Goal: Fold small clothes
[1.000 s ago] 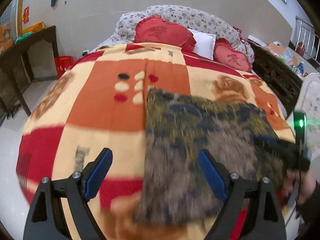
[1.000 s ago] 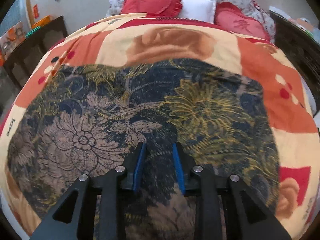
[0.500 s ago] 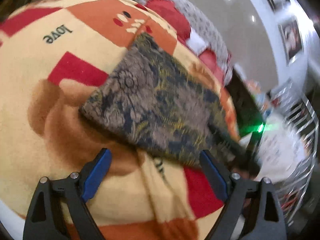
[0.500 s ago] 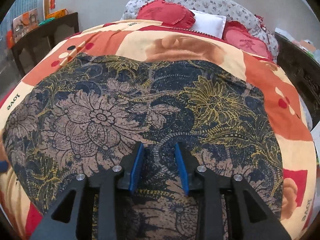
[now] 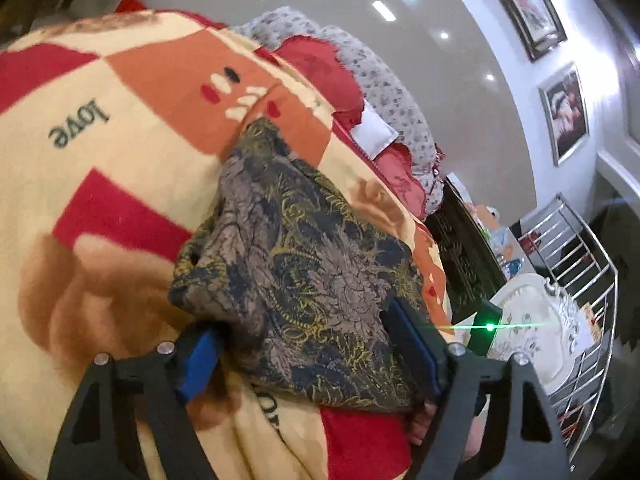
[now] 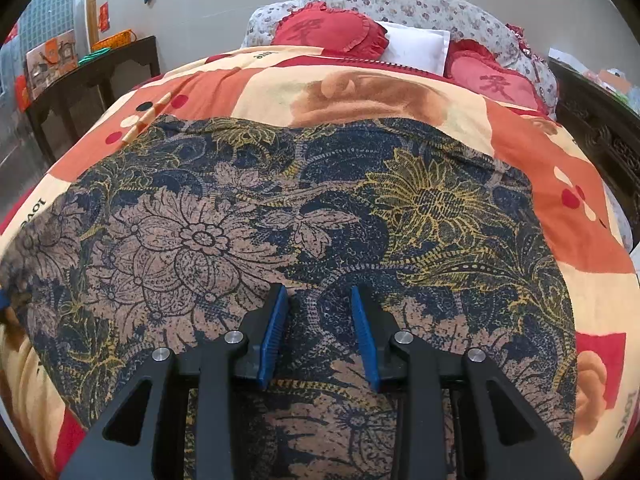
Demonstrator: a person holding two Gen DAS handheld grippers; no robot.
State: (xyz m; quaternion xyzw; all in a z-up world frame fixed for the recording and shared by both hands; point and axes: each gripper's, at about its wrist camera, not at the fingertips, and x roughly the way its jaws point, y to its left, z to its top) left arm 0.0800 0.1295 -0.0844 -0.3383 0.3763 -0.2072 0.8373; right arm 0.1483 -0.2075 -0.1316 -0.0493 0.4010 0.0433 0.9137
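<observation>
A dark blue garment (image 6: 280, 220) printed with tan and yellow flowers lies spread flat on the patchwork blanket (image 6: 540, 208) of a bed. My right gripper (image 6: 318, 292) points down at its near edge, jaws partly apart, with flat cloth showing between the blue pads (image 6: 274, 320). In the left wrist view the garment (image 5: 304, 248) runs away diagonally. My left gripper (image 5: 298, 320) is rolled over the near corner and its jaws are closing. One pad (image 5: 200, 360) sits under the cloth edge and the other (image 5: 412, 348) lies above it, still wide.
Red heart-shaped pillows (image 6: 328, 32) and a white pillow (image 6: 416, 48) lie at the bed's head. A dark wooden table (image 6: 92, 68) stands to the left, and a carved dark cabinet (image 6: 600, 128) to the right. A metal rack (image 5: 580, 280) and a white ornate piece (image 5: 532, 320) stand beyond the bed's right side.
The left gripper has rolled and dropped onto the garment's near corner, and its jaws have narrowed around it. The right gripper has shifted slightly over the cloth, its jaws a little wider.
</observation>
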